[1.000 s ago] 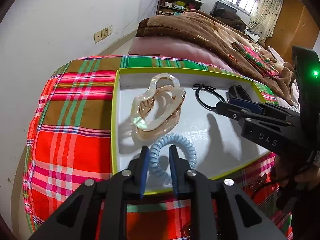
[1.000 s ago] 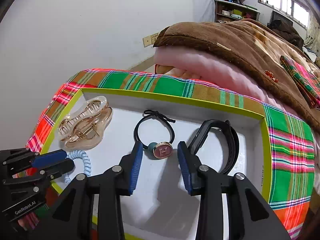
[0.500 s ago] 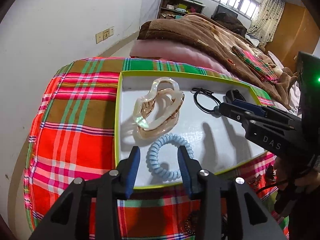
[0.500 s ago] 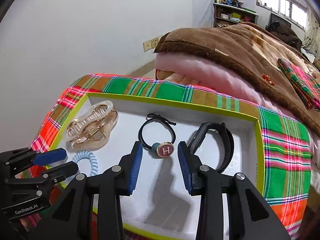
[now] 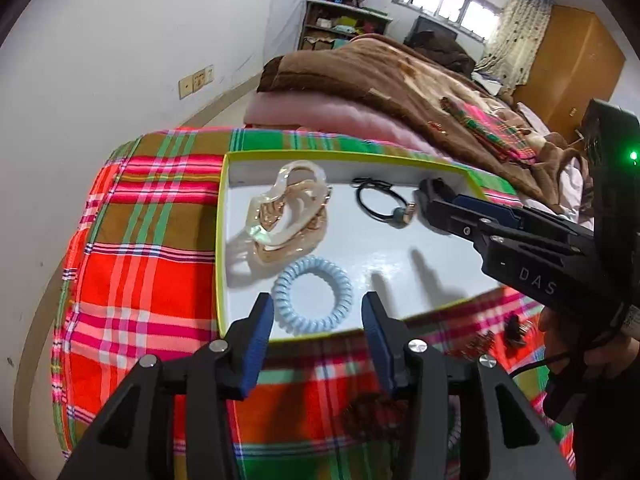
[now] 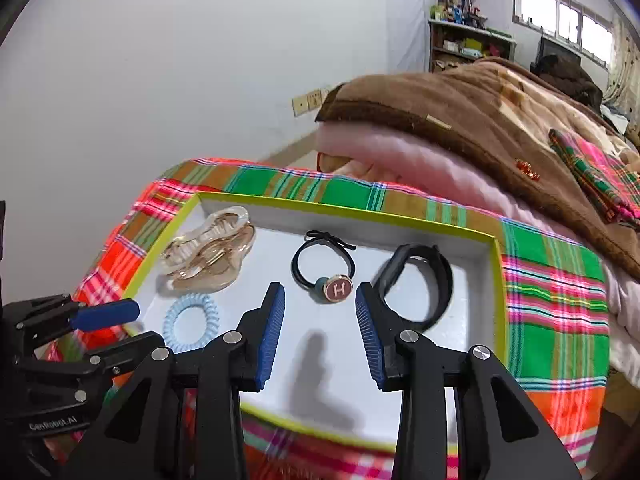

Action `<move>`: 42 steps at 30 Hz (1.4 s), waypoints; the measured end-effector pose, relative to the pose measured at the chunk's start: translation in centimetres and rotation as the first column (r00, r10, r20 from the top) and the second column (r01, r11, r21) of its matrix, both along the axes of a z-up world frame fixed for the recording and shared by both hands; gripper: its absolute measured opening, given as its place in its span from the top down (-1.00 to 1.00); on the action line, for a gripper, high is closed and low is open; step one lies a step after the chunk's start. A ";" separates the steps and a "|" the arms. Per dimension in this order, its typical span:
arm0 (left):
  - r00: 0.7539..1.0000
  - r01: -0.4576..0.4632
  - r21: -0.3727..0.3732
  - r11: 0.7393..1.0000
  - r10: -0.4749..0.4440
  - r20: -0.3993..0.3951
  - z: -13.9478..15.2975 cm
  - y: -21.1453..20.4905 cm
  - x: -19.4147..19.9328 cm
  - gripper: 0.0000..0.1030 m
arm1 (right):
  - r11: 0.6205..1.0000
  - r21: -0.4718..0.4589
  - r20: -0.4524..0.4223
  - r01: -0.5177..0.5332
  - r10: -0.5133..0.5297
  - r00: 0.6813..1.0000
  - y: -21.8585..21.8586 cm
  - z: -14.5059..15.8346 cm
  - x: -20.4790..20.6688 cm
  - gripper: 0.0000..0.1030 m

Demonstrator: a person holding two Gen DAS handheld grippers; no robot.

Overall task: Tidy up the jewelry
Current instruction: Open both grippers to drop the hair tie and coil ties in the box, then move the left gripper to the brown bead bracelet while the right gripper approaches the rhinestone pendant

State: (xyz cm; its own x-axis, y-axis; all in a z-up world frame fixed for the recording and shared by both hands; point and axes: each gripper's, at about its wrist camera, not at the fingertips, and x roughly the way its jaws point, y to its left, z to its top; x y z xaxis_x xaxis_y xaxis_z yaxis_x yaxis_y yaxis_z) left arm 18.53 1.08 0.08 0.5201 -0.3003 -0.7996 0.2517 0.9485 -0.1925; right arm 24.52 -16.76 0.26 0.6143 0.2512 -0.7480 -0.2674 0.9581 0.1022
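A white tray with a yellow-green rim (image 5: 340,156) (image 6: 344,210) lies on a plaid cloth. In it are a clear amber claw clip (image 5: 288,216) (image 6: 208,256), a light blue coil hair tie (image 5: 316,265) (image 6: 192,300), a black hair tie with an H charm (image 6: 338,288) (image 5: 400,216) and a black band (image 6: 440,276). My left gripper (image 5: 318,308) (image 6: 140,326) hovers over the tray's near edge. Its jaws are opening, and the coil tie lies flat ahead of them, untouched. Over the tray's middle, my right gripper (image 6: 319,296) (image 5: 430,208) is open and holds nothing.
The plaid cloth (image 5: 152,272) drops off at the left towards a white wall. A pink quilt (image 6: 400,152) and a brown blanket (image 6: 480,112) are piled behind the tray. Small dark trinkets (image 5: 512,326) lie on the cloth in front of the tray. A person's hand (image 5: 580,360) holds the right gripper.
The left jaws have spread apart and come off the blue coil tie, which stays in the tray. Both grippers have drawn back and up from the tray.
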 end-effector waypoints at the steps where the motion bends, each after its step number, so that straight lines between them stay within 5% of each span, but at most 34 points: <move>1: 1.000 0.003 -0.003 1.000 -0.003 0.008 0.3 0.0 -0.3 0.04 | 1.000 0.001 0.008 -0.002 0.002 1.000 -0.1 0.2 -0.5 0.26; 6: 0.999 0.017 -0.057 0.998 -0.015 0.032 1.1 0.6 -2.3 0.02 | 1.000 0.022 0.050 -0.005 0.004 0.999 -1.4 1.3 -3.7 0.25; 9: 0.999 0.018 -0.084 0.996 -0.014 0.042 1.2 0.9 -3.8 -0.08 | 0.999 0.042 0.064 0.007 -0.010 0.998 -2.1 1.4 -5.5 -0.03; 13: 1.000 0.019 -0.153 0.988 -0.016 0.024 0.6 1.6 -5.4 -0.12 | 0.999 0.054 0.064 0.001 -0.004 0.998 -2.8 0.8 -7.7 -0.04; 28: 1.000 -0.014 -0.145 0.989 0.013 -0.011 -1.4 3.3 -9.2 -0.12 | 0.986 -0.007 -0.006 -0.164 0.164 0.986 -2.2 -4.1 -9.4 -0.04; 42: 1.000 -0.001 -0.131 0.991 -0.002 -0.026 -1.8 2.1 -10.1 -0.12 | 0.959 -0.155 -0.031 -0.236 0.234 0.972 -1.1 -4.5 -10.3 -0.04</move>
